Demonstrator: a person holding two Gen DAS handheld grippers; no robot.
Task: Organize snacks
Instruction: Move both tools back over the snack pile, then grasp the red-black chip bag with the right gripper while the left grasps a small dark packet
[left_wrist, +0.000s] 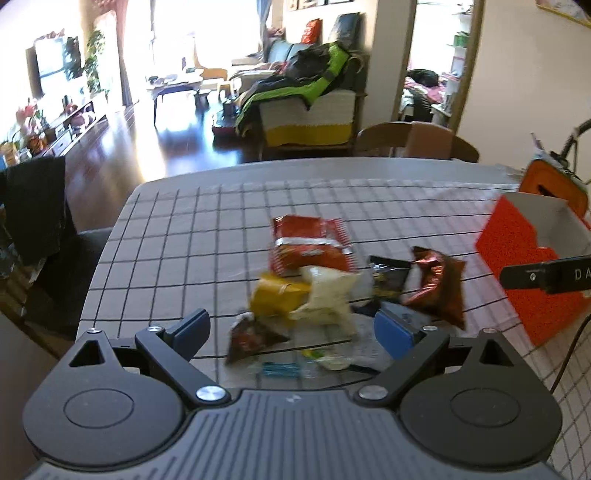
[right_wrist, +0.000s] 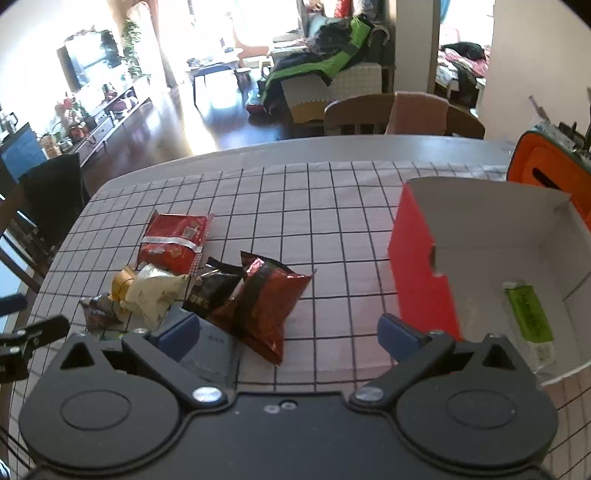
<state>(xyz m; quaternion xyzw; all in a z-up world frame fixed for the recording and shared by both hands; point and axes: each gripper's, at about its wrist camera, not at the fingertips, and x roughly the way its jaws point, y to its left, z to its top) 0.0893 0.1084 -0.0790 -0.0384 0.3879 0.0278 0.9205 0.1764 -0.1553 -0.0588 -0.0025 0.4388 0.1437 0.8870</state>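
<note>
Snacks lie heaped on the checked table beside the red box, which already holds a green packet, so both tongs, left and right, hang spread wide and empty, apparently ready to pick.

Both cameras sit just behind their own jaws and look forward and steeply down across the desk toward the living room beyond. The left wrist view hangs close over the snack pile, which fills its middle, with the red box cut off at its right edge. The right wrist view looks from further right, so the pile lies left of centre and the box stands near on the right, open top showing. Both views share the pile, the box, the checked cloth, the chair behind the desk and the sofa.
</note>
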